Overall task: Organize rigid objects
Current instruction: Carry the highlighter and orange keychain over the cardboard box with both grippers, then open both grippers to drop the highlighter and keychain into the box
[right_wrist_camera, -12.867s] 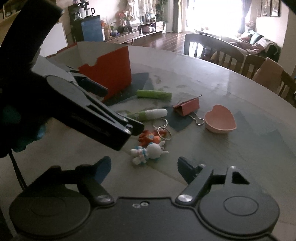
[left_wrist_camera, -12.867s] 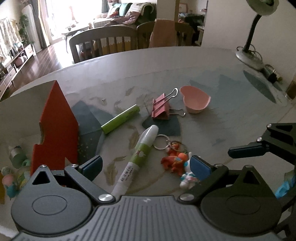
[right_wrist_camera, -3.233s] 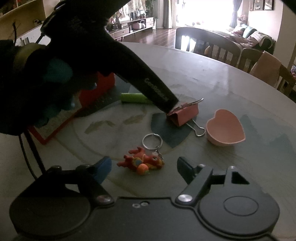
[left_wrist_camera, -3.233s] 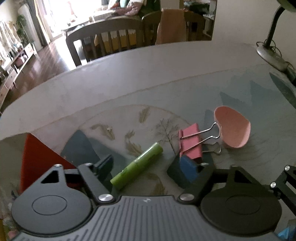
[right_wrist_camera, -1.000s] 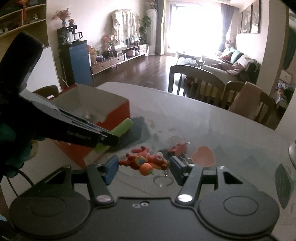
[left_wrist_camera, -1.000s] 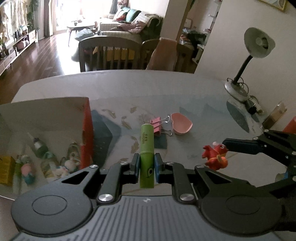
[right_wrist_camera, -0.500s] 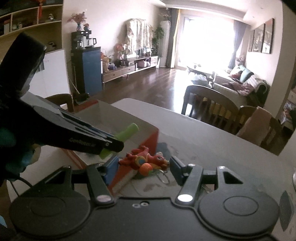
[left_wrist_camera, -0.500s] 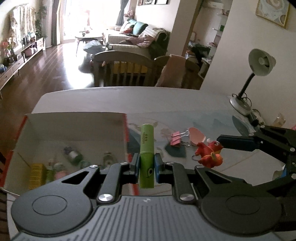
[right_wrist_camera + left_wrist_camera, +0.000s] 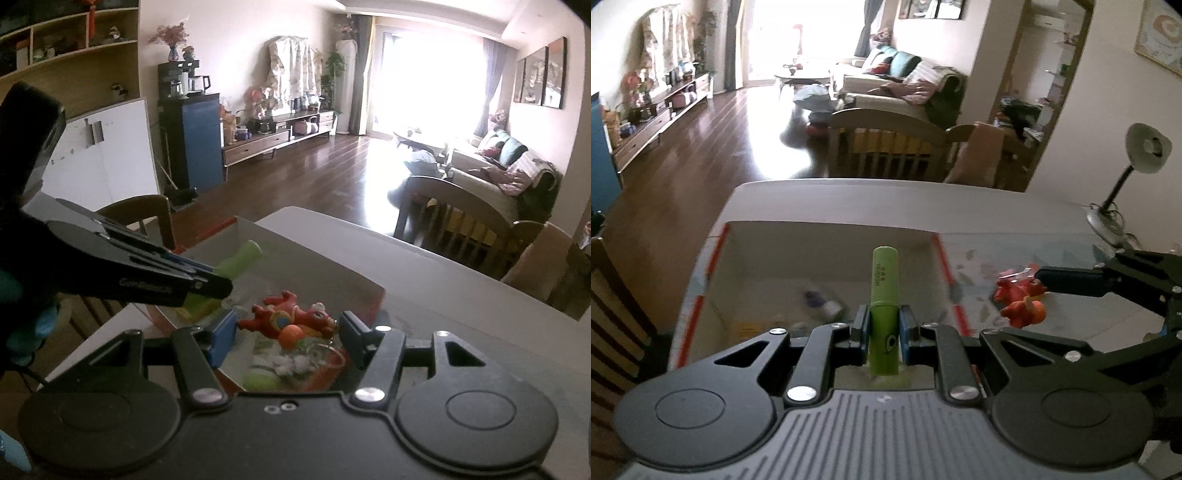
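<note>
My left gripper is shut on a green tube and holds it upright over the open red-edged box. My right gripper is shut on a red dragon keychain, whose ring hangs below, above the box's near right corner. The keychain also shows at the right in the left wrist view, and the green tube shows in the right wrist view. Small items lie blurred on the box floor.
The box stands on a pale round table. Wooden chairs stand at the far edge. A desk lamp stands at the back right. Another chair is beside the box.
Both grippers have moved left over the box with their objects still held. The box now fills the middle of the left wrist view.
</note>
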Demonstrator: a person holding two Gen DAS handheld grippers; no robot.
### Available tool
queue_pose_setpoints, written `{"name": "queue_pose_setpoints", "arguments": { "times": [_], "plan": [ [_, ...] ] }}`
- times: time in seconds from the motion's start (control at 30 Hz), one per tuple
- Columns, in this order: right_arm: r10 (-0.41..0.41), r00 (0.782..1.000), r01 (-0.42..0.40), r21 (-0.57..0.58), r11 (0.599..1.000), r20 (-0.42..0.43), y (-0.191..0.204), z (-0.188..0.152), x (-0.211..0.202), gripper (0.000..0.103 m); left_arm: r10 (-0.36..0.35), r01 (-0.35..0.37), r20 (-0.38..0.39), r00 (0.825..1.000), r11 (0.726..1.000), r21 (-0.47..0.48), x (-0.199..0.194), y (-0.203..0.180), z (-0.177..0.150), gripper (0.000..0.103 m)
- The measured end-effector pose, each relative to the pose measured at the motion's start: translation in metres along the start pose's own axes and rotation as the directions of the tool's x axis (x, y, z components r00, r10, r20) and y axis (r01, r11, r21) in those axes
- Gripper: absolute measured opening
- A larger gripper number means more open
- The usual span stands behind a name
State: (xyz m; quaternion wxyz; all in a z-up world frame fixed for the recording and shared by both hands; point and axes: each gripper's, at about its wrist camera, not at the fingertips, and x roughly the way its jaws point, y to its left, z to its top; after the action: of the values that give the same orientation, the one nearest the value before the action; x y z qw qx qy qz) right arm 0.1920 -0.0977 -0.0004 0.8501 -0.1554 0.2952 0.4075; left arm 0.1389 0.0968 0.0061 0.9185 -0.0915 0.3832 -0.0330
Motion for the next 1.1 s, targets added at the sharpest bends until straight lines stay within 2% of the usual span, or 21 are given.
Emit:
{"name": "queue_pose_setpoints", "arguments": {
  "times": [0.27, 0.43, 0.73, 1.1],
  "plan": [
    [0.007, 0.999, -0.008, -0.022, 1.0, -0.042, 0.021, 0.011, 0.042, 0.06, 0.06, -0.061, -0.035, 0.998, 0.998, -0.015, 0.015, 0.046, -0.001, 0.016],
    [-0.007, 0.996, 0.004, -0.033, 0.999, -0.089, 0.027, 0.008, 0.07, 0.06, 0.072, -0.074, -0.074, 0.995, 0.997, -0.021, 0.038, 0.068, -0.001, 0.016],
    [-0.042, 0.977, 0.035, -0.034, 0.999, -0.207, 0.025, -0.01, 0.127, 0.06, 0.094, -0.093, -0.164, 0.982, 0.996, 0.016, 0.086, 0.083, -0.006, 0.016],
    [-0.029, 0.958, 0.015, -0.052, 0.999, -0.285, 0.031, -0.023, 0.153, 0.06, 0.116, -0.104, -0.241, 0.964, 0.993, 0.063, 0.125, 0.087, -0.014, 0.016]
  ]
}}
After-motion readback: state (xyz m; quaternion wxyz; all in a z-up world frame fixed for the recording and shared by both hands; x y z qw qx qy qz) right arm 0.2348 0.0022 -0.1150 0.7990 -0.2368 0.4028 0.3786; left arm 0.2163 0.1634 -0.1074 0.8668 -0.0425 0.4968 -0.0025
